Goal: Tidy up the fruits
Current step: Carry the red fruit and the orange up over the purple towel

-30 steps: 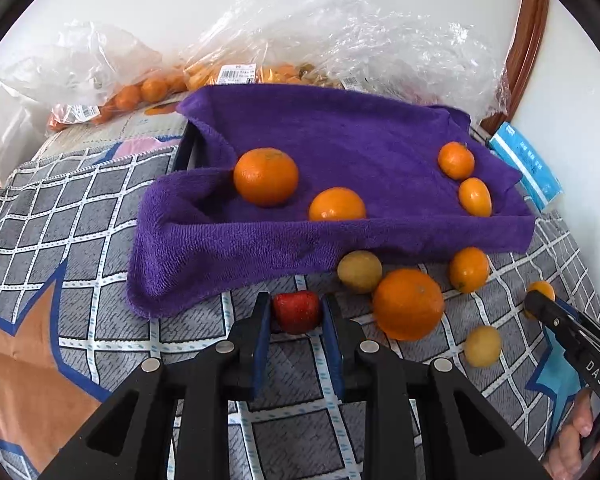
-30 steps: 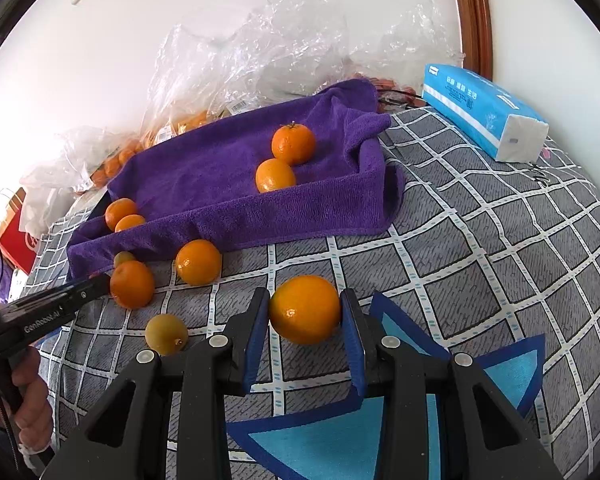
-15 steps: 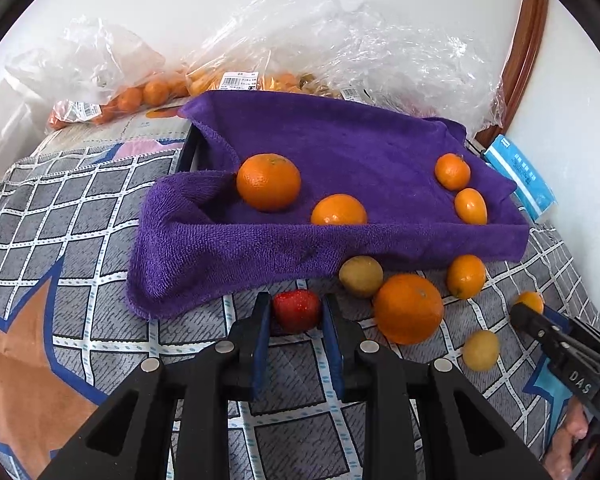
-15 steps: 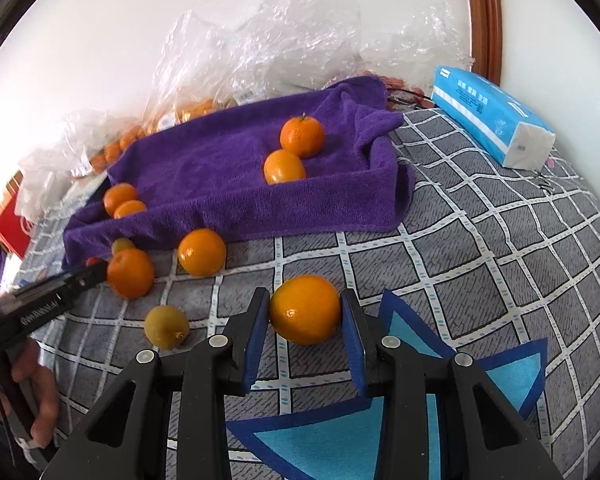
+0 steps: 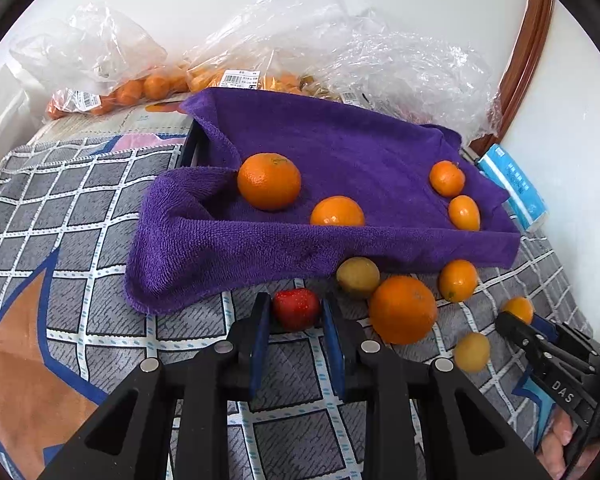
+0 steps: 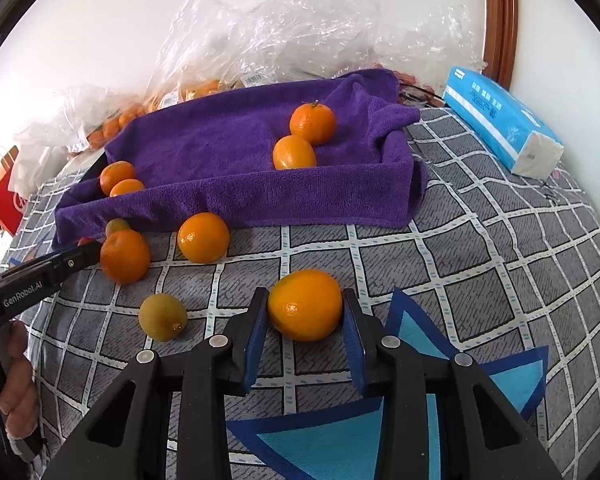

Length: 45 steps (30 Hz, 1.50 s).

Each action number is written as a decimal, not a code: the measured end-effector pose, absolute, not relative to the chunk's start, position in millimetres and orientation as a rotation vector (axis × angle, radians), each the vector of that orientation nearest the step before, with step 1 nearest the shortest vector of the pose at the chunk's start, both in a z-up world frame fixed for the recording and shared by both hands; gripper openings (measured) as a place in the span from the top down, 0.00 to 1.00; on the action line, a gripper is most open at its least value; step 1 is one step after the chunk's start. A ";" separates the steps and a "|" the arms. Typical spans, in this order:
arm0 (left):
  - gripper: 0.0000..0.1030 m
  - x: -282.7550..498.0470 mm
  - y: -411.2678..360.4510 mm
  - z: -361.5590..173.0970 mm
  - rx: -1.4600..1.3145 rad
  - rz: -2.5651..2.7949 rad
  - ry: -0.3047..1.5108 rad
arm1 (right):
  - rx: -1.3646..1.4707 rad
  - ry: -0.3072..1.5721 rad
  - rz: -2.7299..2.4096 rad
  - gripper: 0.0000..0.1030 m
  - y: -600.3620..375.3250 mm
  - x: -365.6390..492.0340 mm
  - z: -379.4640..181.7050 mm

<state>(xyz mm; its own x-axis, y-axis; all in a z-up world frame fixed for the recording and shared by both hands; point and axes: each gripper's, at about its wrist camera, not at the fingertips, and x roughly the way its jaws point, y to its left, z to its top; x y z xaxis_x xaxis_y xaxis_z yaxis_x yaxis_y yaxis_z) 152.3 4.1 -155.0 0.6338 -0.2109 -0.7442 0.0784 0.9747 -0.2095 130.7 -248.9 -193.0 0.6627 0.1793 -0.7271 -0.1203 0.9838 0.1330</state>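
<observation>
My left gripper (image 5: 296, 314) is shut on a red strawberry (image 5: 296, 307), held just in front of the purple towel-lined tray (image 5: 228, 240). My right gripper (image 6: 305, 312) is shut on an orange (image 6: 305, 305) above the checked cloth. Several oranges lie in the tray, among them a big one (image 5: 269, 181) and a pair at the right (image 6: 312, 123). Loose on the cloth are a large orange (image 5: 403, 309), a smaller orange (image 6: 203, 237), and two yellow-green fruits (image 5: 357, 277) (image 6: 163, 317). The right gripper also shows in the left wrist view (image 5: 512, 322).
Clear plastic bags of oranges (image 5: 132, 88) lie behind the tray by the wall. A blue tissue pack (image 6: 504, 122) lies at the right. A wooden frame (image 6: 500, 20) stands in the corner. A red box (image 6: 4, 196) is at the far left.
Both grippers have risen and drawn back a little while keeping their fruit; the tray and loose fruit sit lower in both views. Nothing was let go.
</observation>
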 end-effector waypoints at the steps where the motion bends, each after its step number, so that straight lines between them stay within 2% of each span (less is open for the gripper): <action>1: 0.77 151.2 5.1 -154.2 -0.174 -0.175 0.864 | 0.076 0.826 0.175 0.66 -248.7 130.0 -192.6; 8: 0.77 140.9 5.9 -144.5 -0.198 -0.189 0.785 | 0.052 0.726 0.161 0.66 -247.0 114.6 -183.0; 18: 0.77 130.1 1.0 -133.4 -0.163 -0.181 0.699 | 0.076 0.691 0.173 0.66 -250.8 109.7 -177.7; 45: 0.77 123.4 5.5 -127.2 -0.184 -0.173 0.660 | 0.142 0.622 0.181 0.66 -255.9 92.5 -163.6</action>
<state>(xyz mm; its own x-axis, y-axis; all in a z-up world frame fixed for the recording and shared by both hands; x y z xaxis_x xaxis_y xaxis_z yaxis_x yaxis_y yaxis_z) 123.4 5.5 -127.2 0.7767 -0.2171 -0.5913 0.1006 0.9694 -0.2239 92.5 -255.9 -163.6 0.7976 0.2102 -0.5654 -0.1251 0.9746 0.1859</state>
